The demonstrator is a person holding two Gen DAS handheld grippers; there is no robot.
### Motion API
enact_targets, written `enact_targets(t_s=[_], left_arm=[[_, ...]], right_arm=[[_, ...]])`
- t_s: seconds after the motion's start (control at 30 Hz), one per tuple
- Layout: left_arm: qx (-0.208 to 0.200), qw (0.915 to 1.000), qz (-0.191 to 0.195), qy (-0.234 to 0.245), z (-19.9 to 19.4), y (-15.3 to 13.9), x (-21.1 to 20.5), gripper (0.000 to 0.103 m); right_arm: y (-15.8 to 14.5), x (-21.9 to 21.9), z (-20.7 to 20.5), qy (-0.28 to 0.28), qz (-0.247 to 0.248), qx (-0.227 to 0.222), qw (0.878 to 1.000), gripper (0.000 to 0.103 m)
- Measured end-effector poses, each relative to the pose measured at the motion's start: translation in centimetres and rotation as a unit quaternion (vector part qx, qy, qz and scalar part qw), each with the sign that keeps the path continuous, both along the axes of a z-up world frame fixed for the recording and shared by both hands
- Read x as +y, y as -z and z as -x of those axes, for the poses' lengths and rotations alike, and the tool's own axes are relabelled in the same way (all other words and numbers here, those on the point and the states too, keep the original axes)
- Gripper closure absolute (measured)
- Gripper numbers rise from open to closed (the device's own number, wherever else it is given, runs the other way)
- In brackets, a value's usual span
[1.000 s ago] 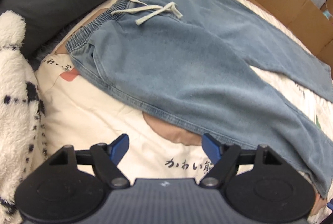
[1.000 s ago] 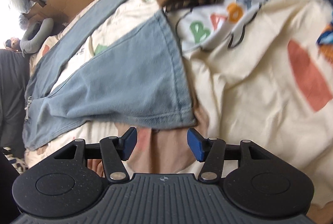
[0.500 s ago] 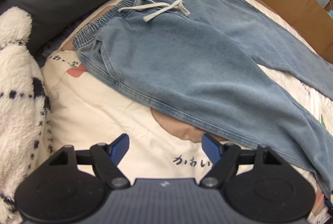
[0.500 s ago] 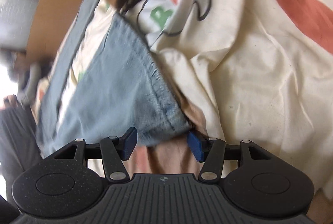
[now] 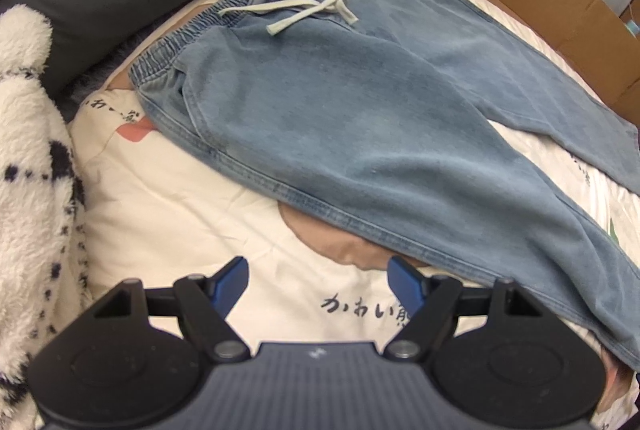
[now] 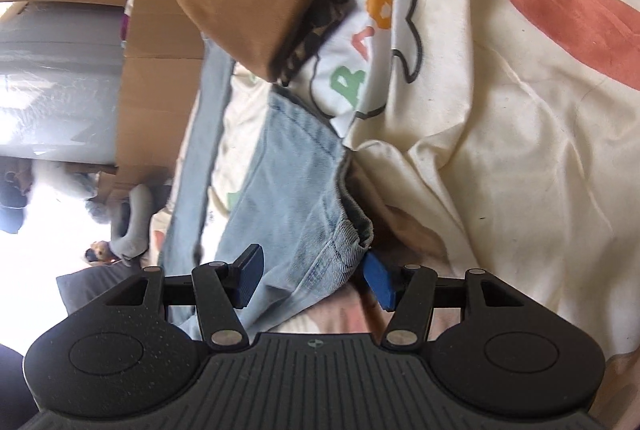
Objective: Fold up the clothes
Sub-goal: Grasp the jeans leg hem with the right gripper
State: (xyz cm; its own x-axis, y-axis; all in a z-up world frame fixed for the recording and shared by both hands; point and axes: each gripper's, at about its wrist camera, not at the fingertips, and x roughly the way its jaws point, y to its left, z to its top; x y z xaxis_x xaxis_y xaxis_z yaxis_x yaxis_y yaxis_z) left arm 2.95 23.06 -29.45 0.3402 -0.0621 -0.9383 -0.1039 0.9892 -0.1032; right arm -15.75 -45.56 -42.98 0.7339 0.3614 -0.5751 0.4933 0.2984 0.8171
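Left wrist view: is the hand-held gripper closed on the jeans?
No. The left hand-held gripper stands open over the printed bedsheet, with the jeans lying flat just beyond its fingertips.

**Camera setup, both wrist fisheyes**

Left wrist view looked steeply down from above the near edge of the cream printed bedspread (image 5: 168, 198), taking in the light denim trousers (image 5: 360, 118) from waistband to legs, cardboard (image 5: 560, 10) beyond. Right wrist view sat low and close at one trouser hem (image 6: 340, 230), rolled sideways, facing along the legs toward the same cardboard (image 6: 160, 42). Both views shared trousers, bedspread and cardboard.
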Motion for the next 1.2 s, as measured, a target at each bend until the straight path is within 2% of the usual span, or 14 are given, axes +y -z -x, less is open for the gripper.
enact_targets(t_s=[0.27,0.53,0.87,0.9,0.93,1.0,1.2], left_arm=[[0.006,0.9999,0.012,0.003,-0.1,0.4,-0.6,0.025],[0.01,0.9996,0.027,0.006,-0.4,0.6,-0.9,0.025],[0.006,0.9987,0.049,-0.014,-0.3,1.6,-0.2,0.025],[0.007,0.9985,0.051,-0.016,-0.2,1.8,-0.1,0.025],[0.008,0.9984,0.054,-0.018,-0.2,2.0,-0.1,0.025],[0.008,0.9978,0.061,-0.024,0.0,2.4,0.1,0.025],[-0.007,0.9954,0.082,-0.05,-0.1,2.9,1.0,0.025]], right_arm=[[-1.1,-0.9,-1.8,0.001,-0.003,-0.034,0.999,0.043],[0.6,-0.7,-4.1,0.003,0.007,-0.012,1.0,0.045],[0.6,-0.5,-4.2,-0.046,0.003,0.007,0.999,0.047],[0.6,-0.5,-3.9,-0.044,0.006,0.012,0.999,0.057],[0.5,-0.5,-3.8,-0.04,0.015,0.021,0.999,0.076],[0.5,-0.3,-3.4,-0.029,0.03,0.046,0.998,0.091],[-0.8,0.1,-2.8,-0.019,0.051,0.051,0.997,0.094]])
